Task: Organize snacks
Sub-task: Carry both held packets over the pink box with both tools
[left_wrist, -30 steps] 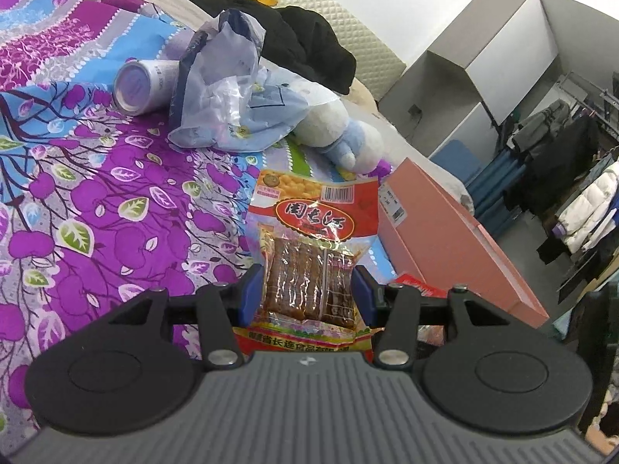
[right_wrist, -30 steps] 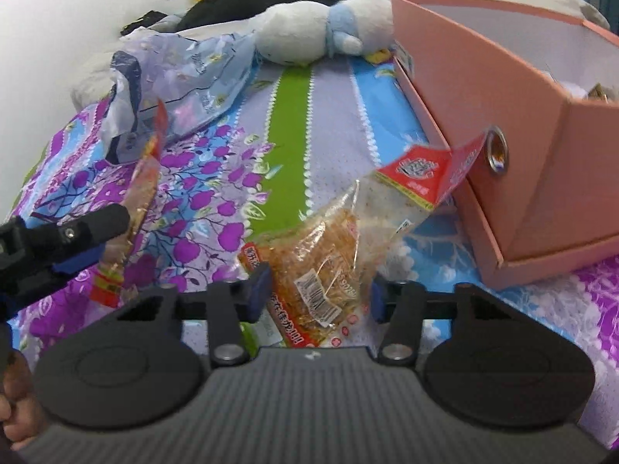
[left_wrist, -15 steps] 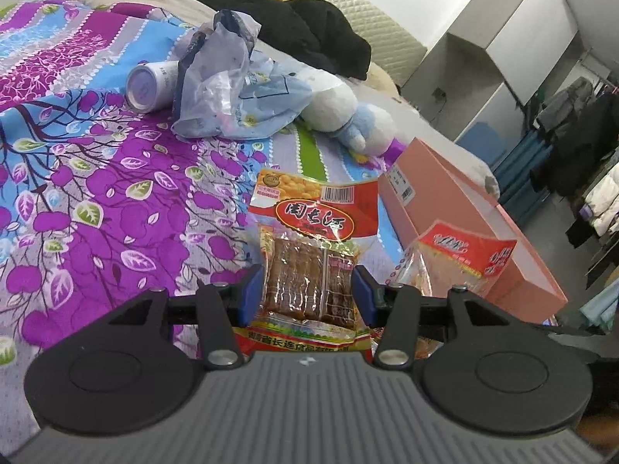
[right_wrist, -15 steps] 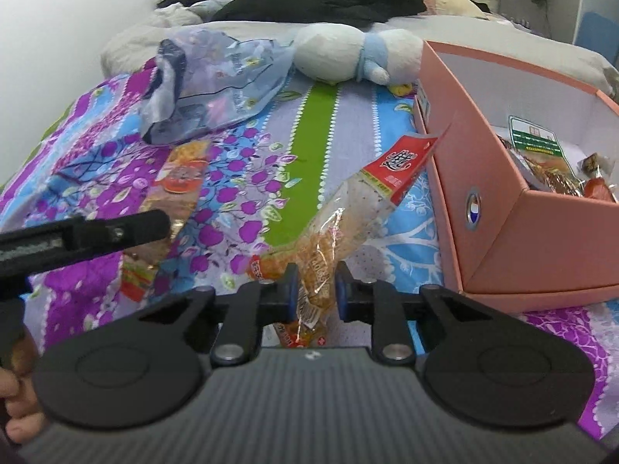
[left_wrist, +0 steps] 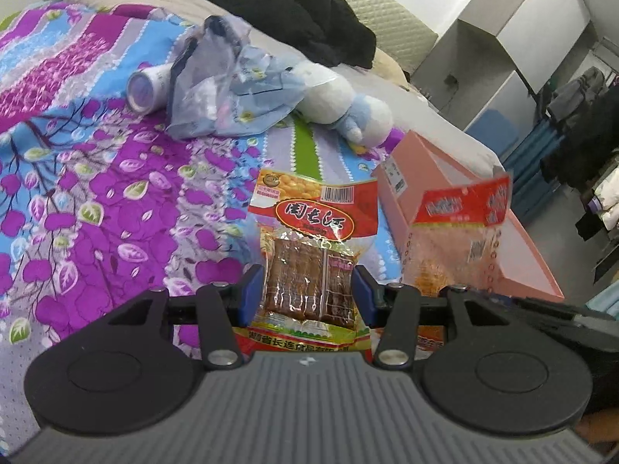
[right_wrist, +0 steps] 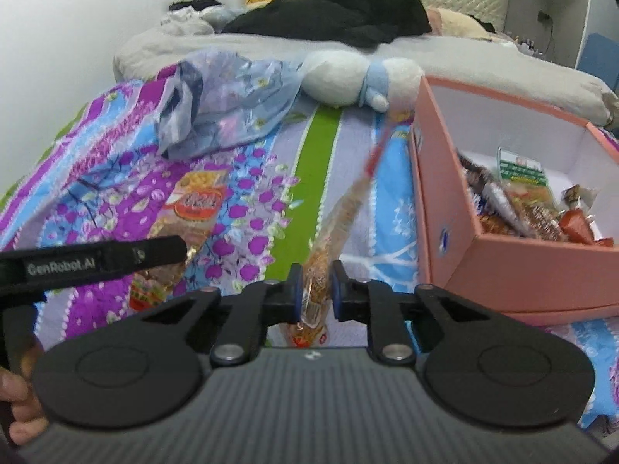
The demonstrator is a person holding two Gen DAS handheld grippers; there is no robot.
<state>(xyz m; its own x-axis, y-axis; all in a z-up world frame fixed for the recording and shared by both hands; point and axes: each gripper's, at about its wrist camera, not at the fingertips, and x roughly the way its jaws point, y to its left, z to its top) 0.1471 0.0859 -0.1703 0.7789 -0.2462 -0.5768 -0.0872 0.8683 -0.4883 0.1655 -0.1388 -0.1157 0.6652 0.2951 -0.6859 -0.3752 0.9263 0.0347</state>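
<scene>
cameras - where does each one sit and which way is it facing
Left wrist: on the left gripper, looking down across the bedspread at its tofu pack; only its fingers show.
Right wrist: on the right gripper, facing the headboard, jaws just closed on a crisp pack; a hand at lower left.
Shared: pink box, plush toy, plastic bag, both packs.

A: What's changing?
B: The right gripper [right_wrist: 313, 286] is closing on the crumb pack [right_wrist: 336, 228], lifting it off the bedspread [right_wrist: 251, 201].
A: And the left?
B: It's raising the tofu pack [left_wrist: 309, 255] too.
</scene>
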